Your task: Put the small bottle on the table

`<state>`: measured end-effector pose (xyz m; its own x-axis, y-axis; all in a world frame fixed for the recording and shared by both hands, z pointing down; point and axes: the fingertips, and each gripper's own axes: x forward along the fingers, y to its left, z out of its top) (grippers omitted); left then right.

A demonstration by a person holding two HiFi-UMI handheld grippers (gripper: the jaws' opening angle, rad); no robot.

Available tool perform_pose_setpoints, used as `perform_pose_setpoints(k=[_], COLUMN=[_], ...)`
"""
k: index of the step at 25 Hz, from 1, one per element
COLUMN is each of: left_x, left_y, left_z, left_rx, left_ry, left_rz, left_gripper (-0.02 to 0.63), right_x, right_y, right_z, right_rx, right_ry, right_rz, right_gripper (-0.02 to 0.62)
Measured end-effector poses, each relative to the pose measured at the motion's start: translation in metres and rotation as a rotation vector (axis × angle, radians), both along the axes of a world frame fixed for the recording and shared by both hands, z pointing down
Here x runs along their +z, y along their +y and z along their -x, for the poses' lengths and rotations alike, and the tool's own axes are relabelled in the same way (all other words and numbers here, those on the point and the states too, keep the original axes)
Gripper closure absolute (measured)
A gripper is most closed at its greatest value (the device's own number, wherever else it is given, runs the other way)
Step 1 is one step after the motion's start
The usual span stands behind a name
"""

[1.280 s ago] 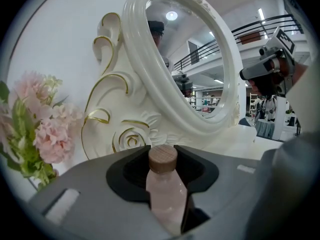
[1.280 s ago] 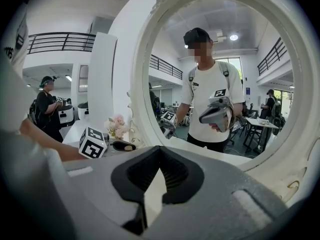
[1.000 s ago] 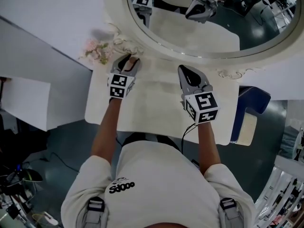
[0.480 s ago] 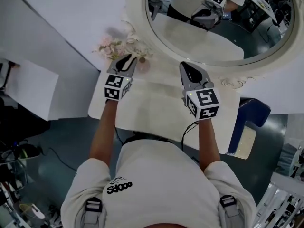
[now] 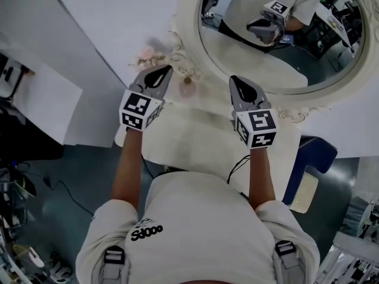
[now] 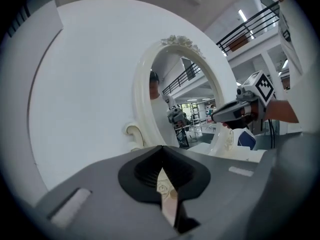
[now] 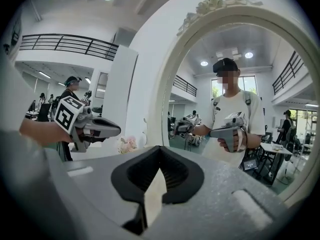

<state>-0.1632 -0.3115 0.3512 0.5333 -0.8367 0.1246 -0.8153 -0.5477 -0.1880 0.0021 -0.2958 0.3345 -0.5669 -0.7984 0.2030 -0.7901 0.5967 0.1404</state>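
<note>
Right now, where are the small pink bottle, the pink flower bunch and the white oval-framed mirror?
Small pink bottle [image 5: 187, 90], head view, its body.
Pink flower bunch [image 5: 148, 58], head view, the blossoms.
White oval-framed mirror [image 5: 188, 18], head view, left frame rim.

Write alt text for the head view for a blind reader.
From above, a person holds the left gripper and right gripper, both shut and empty, over a white table facing an oval mirror. A small bottle sits on the table beside the left gripper's tip.
</note>
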Motion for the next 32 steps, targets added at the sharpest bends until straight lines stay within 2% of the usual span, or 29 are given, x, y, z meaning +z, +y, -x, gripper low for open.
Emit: perform_pose_setpoints(k=[8,12,20,32], left_x=[-0.061,-0.077,-0.079,-0.073], left_y=[0.027,0.039,0.047,0.053], left_z=[0.007,0.006,-0.004,-0.007], left_rx=[-0.007,-0.003,0.028,0.041], left_ry=[0.029,0.005,-0.04,-0.021], left_rz=[-0.106,-0.128,-0.132,-0.122], left_gripper=[0.589,0.588,0.588,0.588], right_x=[-0.037,-0.05,-0.049,-0.045], right_y=[0.011,0.019,0.024,0.028], right_z=[0.015,0.019,0.023,0.021], right_rx=[-0.043,-0.056,-0.066,-0.064], right_ry=[0.025,0.035,0.062,0.065], right_rz=[-0.09,-0.117,-0.115,-0.106], right_gripper=[0.594,0.594,0.594,0.594])
